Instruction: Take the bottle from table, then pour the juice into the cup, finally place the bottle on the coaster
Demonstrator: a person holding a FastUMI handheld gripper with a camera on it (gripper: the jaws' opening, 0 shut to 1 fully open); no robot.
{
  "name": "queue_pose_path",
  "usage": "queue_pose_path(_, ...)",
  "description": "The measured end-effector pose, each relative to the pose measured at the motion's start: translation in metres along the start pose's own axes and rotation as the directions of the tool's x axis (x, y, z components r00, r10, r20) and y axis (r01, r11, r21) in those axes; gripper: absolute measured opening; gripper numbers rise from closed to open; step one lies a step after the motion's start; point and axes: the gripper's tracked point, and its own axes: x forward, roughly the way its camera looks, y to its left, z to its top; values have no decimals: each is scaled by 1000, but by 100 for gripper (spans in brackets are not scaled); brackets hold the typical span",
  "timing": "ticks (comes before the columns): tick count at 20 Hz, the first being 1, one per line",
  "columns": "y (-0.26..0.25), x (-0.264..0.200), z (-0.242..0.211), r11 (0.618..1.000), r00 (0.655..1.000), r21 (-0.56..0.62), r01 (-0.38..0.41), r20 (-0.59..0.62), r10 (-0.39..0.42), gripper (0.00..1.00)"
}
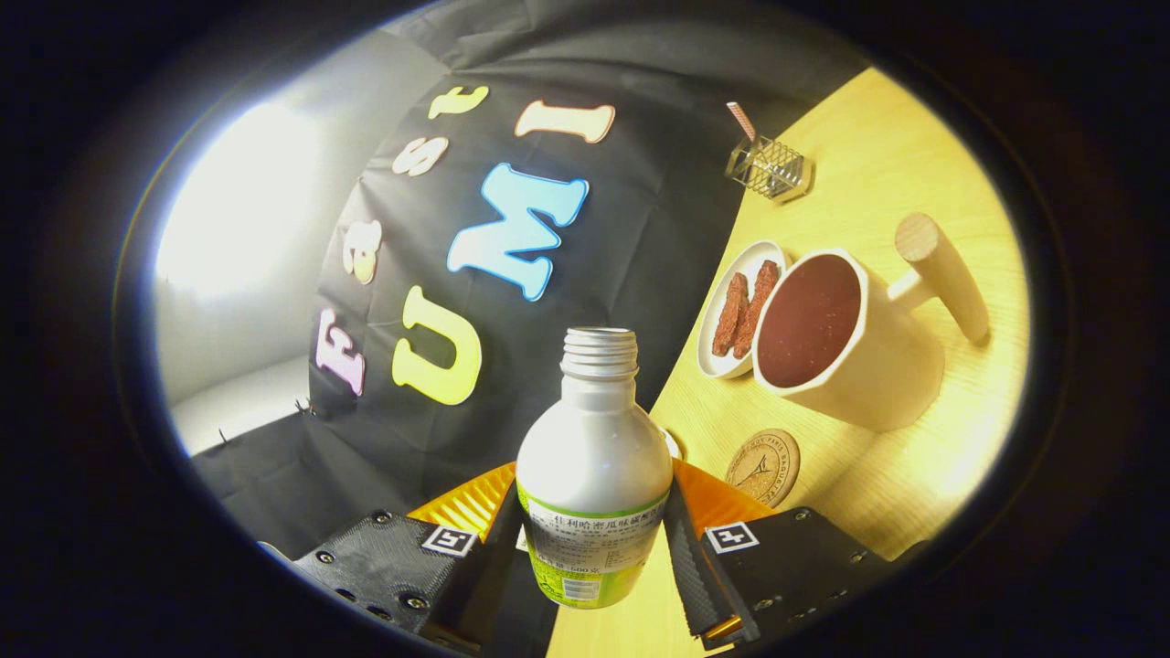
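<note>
Bottle [594, 461] is white plastic with a green-edged label, cap off, threaded neck bare, held between the two fingers of the gripper [592, 539]. Both fingers press its lower sides, jaws narrowed to the bottle's width. Bottle neck points to about 12 o'clock, out ahead of the fingers; the whole scene sits tilted, table edge running diagonally.

Round cork coaster [763, 467] lies flat on the wooden table [914, 164] at about 2 o'clock from the bottle's body, just beside the right finger, nothing on it. Beyond the coaster, at 1–2 o'clock, stands the cup [845, 343], cream coloured with a wooden peg handle, holding dark red liquid near the rim. Touching or just beside the cup's far side is a small white oval dish [731, 315] with two reddish-brown strips in it. Farther off at 1 o'clock a small wire basket [766, 164] sits near the table's back edge with a striped stick standing in it.
</note>
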Motion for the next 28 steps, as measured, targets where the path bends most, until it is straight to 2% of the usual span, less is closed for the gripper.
queue_pose_path(9,4,6,1,982,1000,190,-18,23,14,75)
queue_pose_path(15,9,9,6,950,998,307,-49,50,36,75)
queue_pose_path(20,12,7,9,926,995,367,-86,74,63,75)
queue_pose_path(28,14,13,13,891,993,442,-105,99,68,75)
